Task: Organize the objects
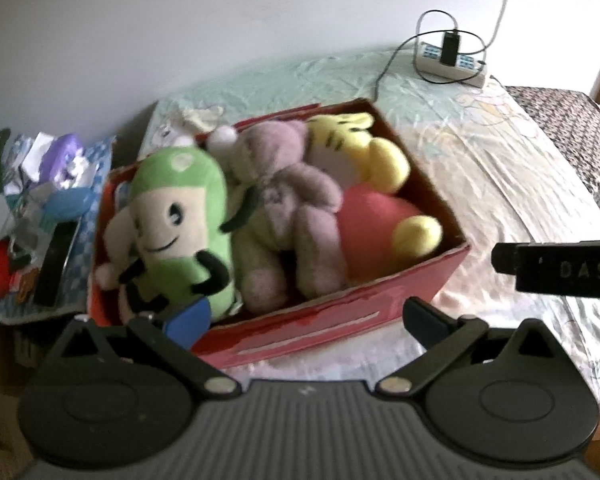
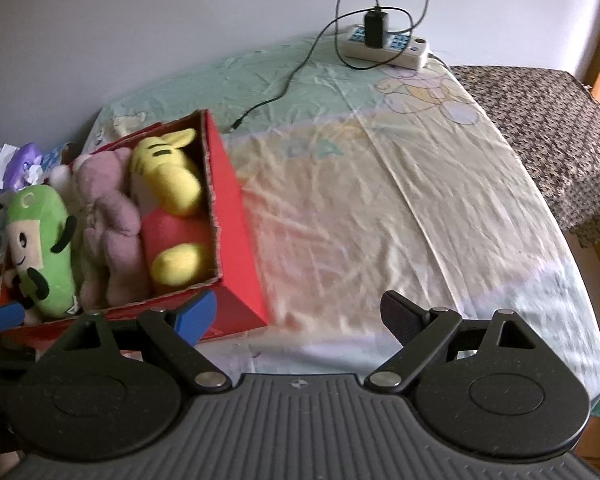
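Three plush toys (image 1: 260,208) (tightly packed) in red box (image 1: 340,316)

A red box (image 1: 340,312) sits open on the bed, packed with 3 plush toys side by side. At the left end a green toy (image 1: 180,216) with a cream face, smile and black limbs stands upright. In the middle a mauve bear (image 1: 288,200) lies on its back, legs toward the near wall, touching both neighbours. At the right end a yellow toy (image 1: 364,152) with black stripes and a red body lies along the right wall, 1 yellow foot at the near corner.
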{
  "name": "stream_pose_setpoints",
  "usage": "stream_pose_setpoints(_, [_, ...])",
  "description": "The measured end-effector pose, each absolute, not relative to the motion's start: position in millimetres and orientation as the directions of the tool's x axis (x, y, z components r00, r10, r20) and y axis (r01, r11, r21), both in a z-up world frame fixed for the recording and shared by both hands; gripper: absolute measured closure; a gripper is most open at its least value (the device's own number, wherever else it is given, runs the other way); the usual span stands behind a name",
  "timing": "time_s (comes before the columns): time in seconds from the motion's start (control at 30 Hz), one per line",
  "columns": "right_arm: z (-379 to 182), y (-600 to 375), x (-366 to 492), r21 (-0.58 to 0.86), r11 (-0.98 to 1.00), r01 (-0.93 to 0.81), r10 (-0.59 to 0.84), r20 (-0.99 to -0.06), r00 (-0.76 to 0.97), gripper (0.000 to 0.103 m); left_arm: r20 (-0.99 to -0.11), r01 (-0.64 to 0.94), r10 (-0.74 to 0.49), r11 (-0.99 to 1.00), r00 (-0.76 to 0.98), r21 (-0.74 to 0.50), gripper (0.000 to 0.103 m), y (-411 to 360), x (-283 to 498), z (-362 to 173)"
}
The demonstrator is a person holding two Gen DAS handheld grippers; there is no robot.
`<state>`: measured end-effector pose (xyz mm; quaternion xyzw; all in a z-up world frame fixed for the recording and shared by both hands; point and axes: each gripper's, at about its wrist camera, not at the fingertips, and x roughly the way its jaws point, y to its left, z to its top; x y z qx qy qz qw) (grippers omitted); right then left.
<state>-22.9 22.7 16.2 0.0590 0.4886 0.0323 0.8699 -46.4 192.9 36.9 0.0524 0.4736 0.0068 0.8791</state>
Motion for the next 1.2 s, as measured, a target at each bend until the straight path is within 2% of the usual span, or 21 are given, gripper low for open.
stream_pose_setpoints(0.33, [16.2, 18.6, -21.4, 0.164, 0.986, 0.017, 0.130, -0.833, 0.538, 0.012, -0.826, 0.021, 0.079, 0.994, 0.558, 0.109, 0.001, 195.2, -37.8, 37.1])
stream_pose_setpoints(0.93, [37.1, 108.5, -5.8, 0.115, 0.959, -0.259, 0.250, -0.774, 0.581, 0.012, -0.810, -0.256, 0.233, 0.961, 0.539, 0.106, 0.001, 277.4, -50.3, 40.5])
stream_pose_setpoints(1.2, [33.7, 128.0, 0.4, 0.087, 0.949, -0.303, 0.255, -0.776, 0.577, 0.012, -0.814, -0.295, 0.260, 0.949, 0.520, 0.114, 0.001, 293.4, -43.2, 32.1])
